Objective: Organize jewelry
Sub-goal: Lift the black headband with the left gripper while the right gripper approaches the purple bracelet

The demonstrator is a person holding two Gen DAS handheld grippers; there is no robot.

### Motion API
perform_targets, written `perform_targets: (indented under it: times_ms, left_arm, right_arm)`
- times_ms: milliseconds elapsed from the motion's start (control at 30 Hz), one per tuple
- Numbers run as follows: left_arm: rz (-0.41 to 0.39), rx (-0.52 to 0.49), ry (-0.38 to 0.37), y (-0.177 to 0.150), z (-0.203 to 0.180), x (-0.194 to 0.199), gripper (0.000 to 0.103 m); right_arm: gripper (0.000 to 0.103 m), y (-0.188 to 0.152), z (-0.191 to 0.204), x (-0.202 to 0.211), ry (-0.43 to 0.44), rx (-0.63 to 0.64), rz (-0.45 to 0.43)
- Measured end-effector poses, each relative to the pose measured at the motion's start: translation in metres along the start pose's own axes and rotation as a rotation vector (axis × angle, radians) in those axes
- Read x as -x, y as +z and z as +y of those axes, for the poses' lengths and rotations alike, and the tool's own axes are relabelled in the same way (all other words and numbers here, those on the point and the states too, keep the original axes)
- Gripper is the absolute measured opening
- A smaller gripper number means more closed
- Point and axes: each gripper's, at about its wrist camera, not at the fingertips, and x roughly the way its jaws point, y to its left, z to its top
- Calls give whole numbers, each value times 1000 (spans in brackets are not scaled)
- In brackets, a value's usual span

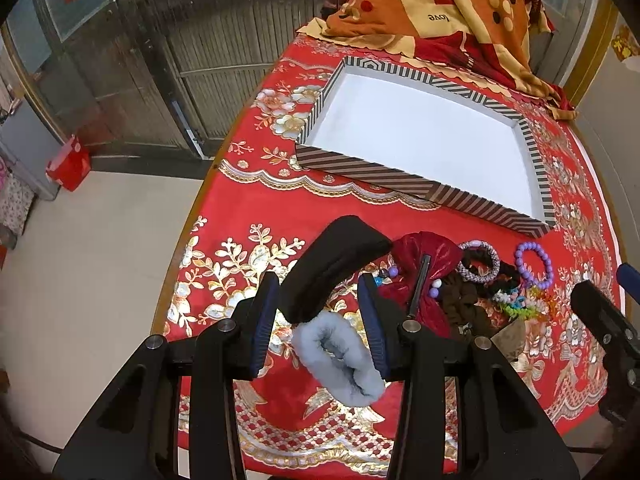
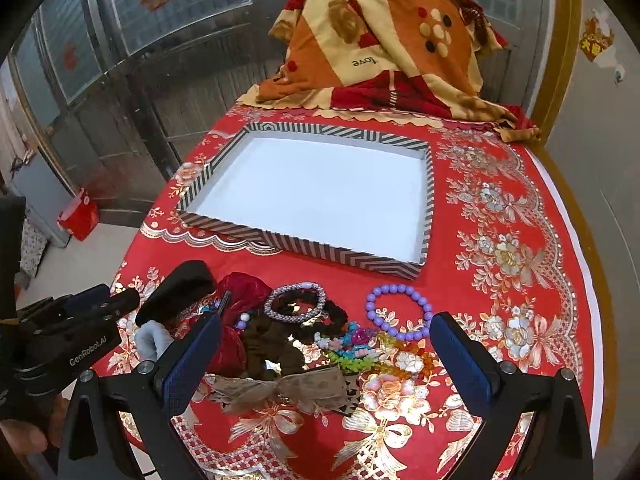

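A striped shallow box (image 1: 362, 174) with a white bare floor lies on the red table; it also shows in the right wrist view (image 2: 280, 246). My left gripper (image 1: 322, 320) is open, with a black fuzzy band (image 1: 332, 268) and a grey fluffy scrunchie (image 1: 340, 360) between its fingers. To its right lies a pile: a red scrunchie (image 1: 424, 264), a beaded bracelet (image 1: 480, 266), a purple bead bracelet (image 1: 534, 264). My right gripper (image 2: 324, 350) is open above the pile: brown scrunchies (image 2: 280, 344), coloured bead strands (image 2: 360, 350), the purple bracelet (image 2: 400, 312), a beige bow (image 2: 280, 390).
A red floral cloth (image 2: 500, 260) covers the table. A folded orange and red blanket (image 2: 384, 52) lies at the far end behind the box. The table's left edge (image 1: 192, 216) drops to the floor, where a red bag (image 1: 68, 164) stands.
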Motion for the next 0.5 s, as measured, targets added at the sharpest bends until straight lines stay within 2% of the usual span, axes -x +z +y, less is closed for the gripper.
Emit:
perform_targets:
  times_ms: [200,500]
  left_arm:
    - [5,5,2,0,2,-3,40]
    - [8,3,5,0,3,-6,40]
  right_arm:
    - [103,0,4,-5,8,1,16]
    - [103,-1,-1,-1,58,-36,-24]
